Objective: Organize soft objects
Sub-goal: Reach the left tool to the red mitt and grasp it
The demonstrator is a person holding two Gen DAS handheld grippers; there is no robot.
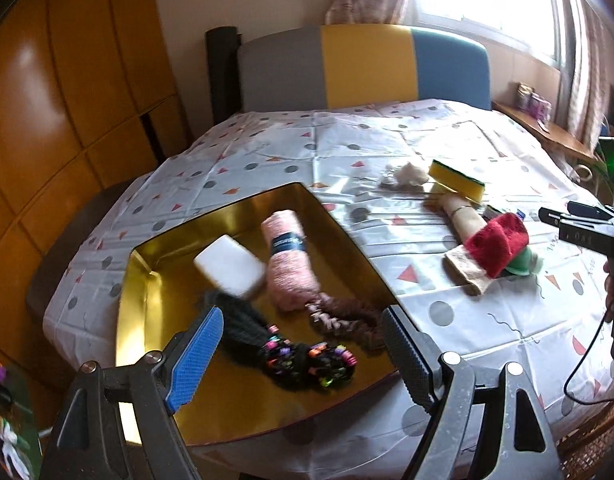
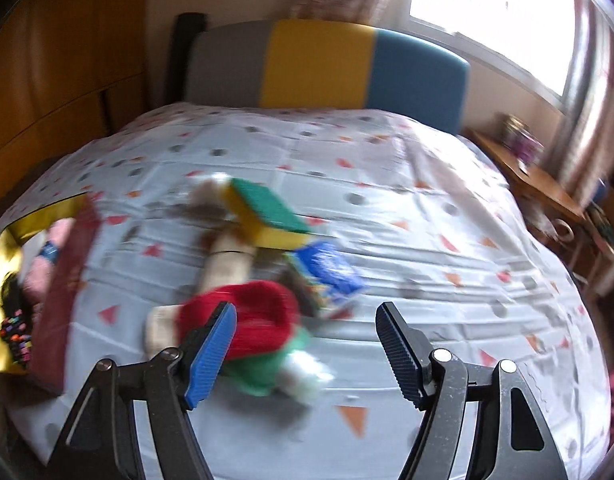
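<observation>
A gold tray on the table holds a white sponge, a rolled pink towel, a brown scrunchie and a black beaded hair tie. My left gripper is open and empty, just above the hair tie. To the right lie a red cloth over a green item, a beige sock, a yellow-green sponge and a fluffy white ball. My right gripper is open and empty, close above the red cloth. The right wrist view is blurred.
A patterned cloth covers the table. A blue packet lies beside the sponge. A grey, yellow and blue chair back stands at the far edge. A wooden wardrobe is on the left, a wooden shelf at the right.
</observation>
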